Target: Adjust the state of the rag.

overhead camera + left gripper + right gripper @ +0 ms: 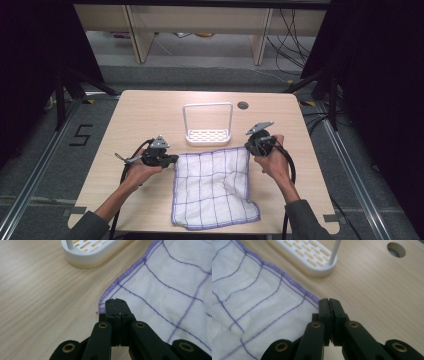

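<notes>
The left gripper (115, 305) has its black jaws pressed together on the corner of a white cloth (172, 285) with purple grid lines and a purple stitched hem. The cloth lies on a wooden table (42, 295). A white slotted rack (90, 251) stands beyond, apart from the cloth.

Rack (207, 135) blocks behind cloth (212, 187); sides prob. free

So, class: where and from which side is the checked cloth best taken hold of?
At its two far corners, one tool each, coming in low from the outer sides. The cloth lies flat, so only the stitched edge gives purchase. The left tool and right tool are each shut on a corner.
</notes>
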Motion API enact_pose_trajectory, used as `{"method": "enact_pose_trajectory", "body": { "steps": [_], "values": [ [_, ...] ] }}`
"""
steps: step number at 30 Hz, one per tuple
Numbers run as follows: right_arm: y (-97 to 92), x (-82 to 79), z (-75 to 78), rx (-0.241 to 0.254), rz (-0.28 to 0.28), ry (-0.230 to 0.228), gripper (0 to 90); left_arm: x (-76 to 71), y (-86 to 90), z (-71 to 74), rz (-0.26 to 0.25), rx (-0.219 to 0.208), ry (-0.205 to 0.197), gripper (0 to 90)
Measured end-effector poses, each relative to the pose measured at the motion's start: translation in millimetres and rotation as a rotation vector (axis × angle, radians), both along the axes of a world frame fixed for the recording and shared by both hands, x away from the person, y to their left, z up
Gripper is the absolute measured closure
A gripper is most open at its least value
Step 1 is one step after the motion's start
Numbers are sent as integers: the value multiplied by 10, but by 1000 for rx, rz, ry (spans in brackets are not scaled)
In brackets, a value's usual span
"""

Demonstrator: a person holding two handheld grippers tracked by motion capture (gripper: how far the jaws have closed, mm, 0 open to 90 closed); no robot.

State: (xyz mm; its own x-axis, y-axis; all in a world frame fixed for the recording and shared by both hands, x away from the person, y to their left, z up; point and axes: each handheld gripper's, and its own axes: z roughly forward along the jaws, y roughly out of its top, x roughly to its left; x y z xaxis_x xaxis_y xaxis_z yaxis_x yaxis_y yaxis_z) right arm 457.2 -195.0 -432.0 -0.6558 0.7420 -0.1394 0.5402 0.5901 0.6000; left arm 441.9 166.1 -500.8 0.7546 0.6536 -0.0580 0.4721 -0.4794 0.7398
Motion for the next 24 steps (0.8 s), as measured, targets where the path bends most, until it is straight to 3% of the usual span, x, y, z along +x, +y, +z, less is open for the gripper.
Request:
{"method": "enact_pose_trajectory", "body": {
  "steps": [2,3,6,9,13,15,16,21,23,24],
  "values": [
    [37,113,-23,-11,0,-6,893,1,-5,-6,0,-2,3,889],
    [59,152,-47,-22,5,19,893,5,-5,-10,-2,1,6,888],
    [115,234,-169,-60,0,34,892,30,8,-26,4,0,11,853],
    [125,264,-295,-60,-7,54,891,62,36,-33,39,-19,20,697],
    [78,260,-380,-44,-22,47,888,128,73,-9,87,-46,10,597],
    [39,273,-398,-33,-17,33,887,159,56,-13,96,-20,12,551],
    [39,273,-398,-33,-17,33,887,159,56,-13,96,-20,12,546],
    [36,257,-435,-13,-32,33,881,201,-115,-84,75,61,33,552],
    [47,250,-446,2,-41,38,879,198,-145,-95,67,63,30,592],
    [42,257,-457,-9,-30,16,878,193,-159,-95,67,57,32,630]
  ]
}}
